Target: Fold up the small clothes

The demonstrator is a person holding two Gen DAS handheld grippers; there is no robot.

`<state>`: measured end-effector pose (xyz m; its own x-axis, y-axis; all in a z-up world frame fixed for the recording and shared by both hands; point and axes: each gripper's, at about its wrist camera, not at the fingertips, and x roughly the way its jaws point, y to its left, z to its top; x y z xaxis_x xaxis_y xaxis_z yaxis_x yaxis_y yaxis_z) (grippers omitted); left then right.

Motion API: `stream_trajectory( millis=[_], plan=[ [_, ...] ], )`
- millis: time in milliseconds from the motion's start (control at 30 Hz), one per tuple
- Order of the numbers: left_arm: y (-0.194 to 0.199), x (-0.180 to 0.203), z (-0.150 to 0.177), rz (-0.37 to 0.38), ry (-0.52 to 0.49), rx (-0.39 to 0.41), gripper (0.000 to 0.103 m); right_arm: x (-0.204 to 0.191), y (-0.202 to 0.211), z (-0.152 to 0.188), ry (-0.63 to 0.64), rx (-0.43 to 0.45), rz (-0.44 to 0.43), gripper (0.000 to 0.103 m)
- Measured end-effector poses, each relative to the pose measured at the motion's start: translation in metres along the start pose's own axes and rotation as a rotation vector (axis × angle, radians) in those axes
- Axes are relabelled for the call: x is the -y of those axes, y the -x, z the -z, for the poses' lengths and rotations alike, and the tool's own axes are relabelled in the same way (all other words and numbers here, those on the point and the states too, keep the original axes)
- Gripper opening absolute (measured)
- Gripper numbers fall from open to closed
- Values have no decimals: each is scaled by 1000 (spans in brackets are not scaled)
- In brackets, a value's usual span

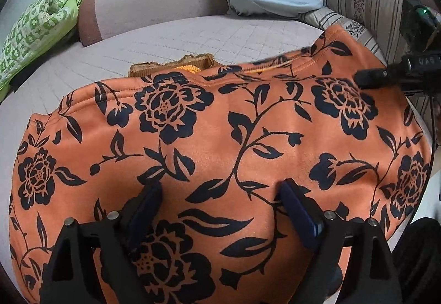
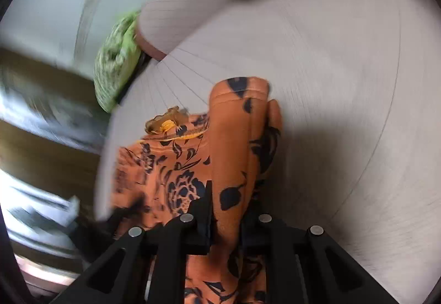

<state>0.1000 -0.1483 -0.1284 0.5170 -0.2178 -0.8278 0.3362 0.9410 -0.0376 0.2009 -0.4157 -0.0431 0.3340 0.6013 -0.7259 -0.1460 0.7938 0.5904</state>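
With the right gripper [image 2: 226,210] clamped on a bunched fold of the orange floral garment [image 1: 220,138] and the left gripper [image 1: 220,191] spread wide, empty, the fold may be dragged askew.

Motion blur smears the right wrist view's left side, and the orange floral garment [image 2: 234,144] hides the right gripper's [image 2: 224,210] fingertips

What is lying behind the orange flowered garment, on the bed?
Behind the orange flowered garment a small brown and yellow knitted piece peeks out on the quilted bed surface. Most of it is covered, so its shape cannot be told.
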Motion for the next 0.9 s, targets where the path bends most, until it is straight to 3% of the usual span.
stream_trajectory(
  millis=[100,133,200,267,333,433,500,600,633,733,800,867,900],
  plan=[
    [0,0,-4,-1,5,-16,89,12,-24,0,22,-81,146,20],
    [4,-2,-5,11,9,-24,89,31,-35,2,-64,-101,114,23],
    [20,-17,-9,36,42,9,89,41,-22,3,-145,-46,39,32],
    [39,-42,-12,24,89,40,89,31,1,4,-107,26,107,65],
    [63,-79,-10,7,152,93,89,19,27,5,-74,112,209,65],
    [91,-154,1,-46,280,128,89,-6,61,13,-34,218,225,65],
    [96,-205,16,-49,392,89,89,-31,73,18,5,254,185,65],
    [85,-258,34,61,523,-9,88,-67,48,26,53,176,15,68],
    [83,-268,35,90,538,-5,88,-74,35,29,64,142,-10,68],
    [69,-283,24,200,545,7,89,-82,-10,35,100,58,23,68],
    [51,-290,16,195,578,-36,88,-80,-36,42,88,-2,34,68],
    [28,-286,11,268,587,-92,87,-75,-49,51,84,-34,40,68],
    [20,-284,10,285,580,-122,80,-73,-54,54,88,-37,55,68]
  ],
)
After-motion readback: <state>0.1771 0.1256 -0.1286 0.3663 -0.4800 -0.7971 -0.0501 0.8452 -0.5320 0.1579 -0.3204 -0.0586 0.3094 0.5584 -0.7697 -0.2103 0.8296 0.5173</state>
